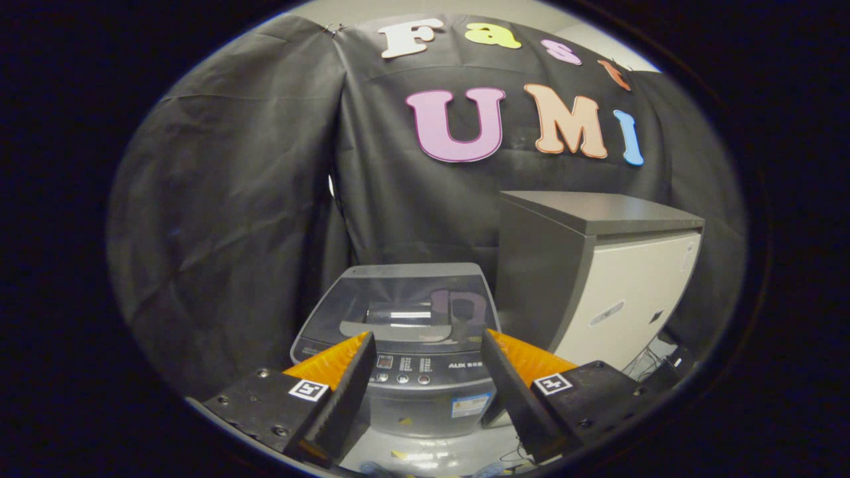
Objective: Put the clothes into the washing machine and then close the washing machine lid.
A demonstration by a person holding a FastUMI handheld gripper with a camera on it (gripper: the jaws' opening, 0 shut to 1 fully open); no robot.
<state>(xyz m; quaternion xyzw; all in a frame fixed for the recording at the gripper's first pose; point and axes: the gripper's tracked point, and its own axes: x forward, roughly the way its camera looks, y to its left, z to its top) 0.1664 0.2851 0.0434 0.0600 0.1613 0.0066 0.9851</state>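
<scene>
Looking like a staged lab/demo booth, not a real home — black cloth [232, 219] draping as walls, small top-load washing machine [412, 345] w/ lid shut sitting beside a grey cabinet [597, 279], loose cables [647, 362] trailing on the floor.

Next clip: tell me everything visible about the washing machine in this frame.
The washing machine is a small grey top-loader standing on the floor beyond the open fingers, framed between them. Its tinted see-through lid is down, shut, reflecting the booth. A control panel with buttons and a small display runs along the front edge, with a sticker on the body below. A grey-and-white cabinet stands beside it. Nothing touches it.
</scene>
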